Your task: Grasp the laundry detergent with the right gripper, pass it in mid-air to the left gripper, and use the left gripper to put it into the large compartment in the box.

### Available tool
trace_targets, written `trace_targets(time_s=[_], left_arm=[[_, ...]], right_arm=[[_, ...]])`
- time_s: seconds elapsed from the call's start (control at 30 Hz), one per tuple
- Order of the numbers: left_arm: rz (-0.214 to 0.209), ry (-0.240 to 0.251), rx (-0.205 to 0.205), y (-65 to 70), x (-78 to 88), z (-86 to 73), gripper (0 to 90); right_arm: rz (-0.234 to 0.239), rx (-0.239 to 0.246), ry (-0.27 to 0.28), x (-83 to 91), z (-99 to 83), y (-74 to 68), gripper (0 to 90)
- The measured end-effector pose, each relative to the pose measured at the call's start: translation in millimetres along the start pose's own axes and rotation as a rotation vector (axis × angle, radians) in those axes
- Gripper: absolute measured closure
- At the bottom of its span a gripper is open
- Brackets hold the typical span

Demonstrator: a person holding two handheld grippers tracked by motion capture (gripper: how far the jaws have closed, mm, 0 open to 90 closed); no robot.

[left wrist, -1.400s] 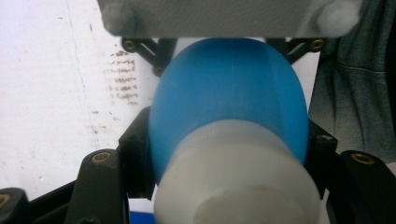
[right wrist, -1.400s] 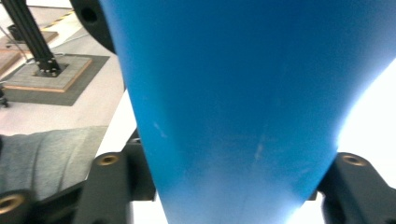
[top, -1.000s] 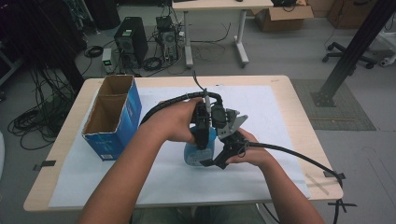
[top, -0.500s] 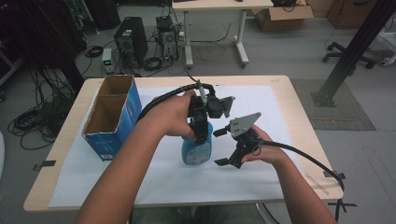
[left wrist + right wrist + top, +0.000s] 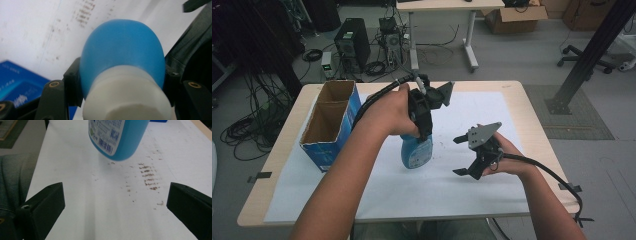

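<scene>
The blue cardboard box (image 5: 330, 125) stands open-topped at the left end of the table (image 5: 532, 107), and I take it as my landmark. Just right of the box, my left claw (image 5: 422, 117) pinches the blue bottle (image 5: 416, 150) by its shoulder, below the white cap (image 5: 127, 95); in the left gripper view the black jaws press against both sides of the blue body. A second ago the bottle sat lower, between both my hands. Now I have lifted it: the right gripper view shows its rounded bottom hanging off the white paper (image 5: 492, 185), tilted, with nothing under it.

Farther right of the box, well clear of the bottle, my right claw (image 5: 472, 157) has let go and drawn back. Its jaws stand wide apart with nothing between them, over a patch of brown smudges (image 5: 148, 176) on the paper.

So the hand-over is done, I judge: the bottle's weight is on my left claw alone. With the box close at my left, I would guess that carrying the bottle over its open compartments comes next, and a slip at the smooth shoulder is the risk.
</scene>
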State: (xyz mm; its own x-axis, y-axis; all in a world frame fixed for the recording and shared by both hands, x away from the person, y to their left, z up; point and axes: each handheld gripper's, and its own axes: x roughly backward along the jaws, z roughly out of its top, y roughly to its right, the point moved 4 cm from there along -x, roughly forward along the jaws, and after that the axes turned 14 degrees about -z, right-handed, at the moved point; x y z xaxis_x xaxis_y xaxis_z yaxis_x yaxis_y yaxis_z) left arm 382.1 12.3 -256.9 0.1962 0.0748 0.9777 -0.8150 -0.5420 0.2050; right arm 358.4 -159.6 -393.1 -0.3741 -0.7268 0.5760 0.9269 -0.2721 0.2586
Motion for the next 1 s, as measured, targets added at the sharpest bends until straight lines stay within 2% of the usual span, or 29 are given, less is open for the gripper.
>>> trace_targets(time_s=[0.13,0.23,0.4,0.53,0.67,0.8,1.0], left_arm=[[-0.001,0.016,0.089,-10.1,9.6,-4.6,38.1],[-0.012,0.059,0.173,-18.5,19.2,-10.2,38.1],[-0.029,0.124,0.287,-31.5,37.1,-22.4,38.2],[-0.025,0.153,0.355,-40.7,50.2,-31.9,38.1],[-0.016,0.157,0.414,-49.0,63.2,-40.7,38.1],[-0.021,0.180,0.483,-57.6,76.7,-48.9,38.2],[-0.017,0.209,0.553,-68.7,98.0,-60.3,38.1]], right_arm=[[-0.030,0.018,-0.026,5.7,-2.6,1.4,1.6],[-0.046,0.026,-0.032,9.5,-3.0,2.4,1.6],[-0.065,0.027,-0.060,13.2,-5.9,5.1,1.6],[-0.071,0.029,-0.067,14.3,-6.6,5.8,1.6],[-0.070,0.030,-0.066,15.1,-6.2,6.6,1.6],[-0.073,0.030,-0.067,15.9,-6.1,7.7,1.6],[-0.078,0.027,-0.074,15.6,-7.2,8.7,1.6]])
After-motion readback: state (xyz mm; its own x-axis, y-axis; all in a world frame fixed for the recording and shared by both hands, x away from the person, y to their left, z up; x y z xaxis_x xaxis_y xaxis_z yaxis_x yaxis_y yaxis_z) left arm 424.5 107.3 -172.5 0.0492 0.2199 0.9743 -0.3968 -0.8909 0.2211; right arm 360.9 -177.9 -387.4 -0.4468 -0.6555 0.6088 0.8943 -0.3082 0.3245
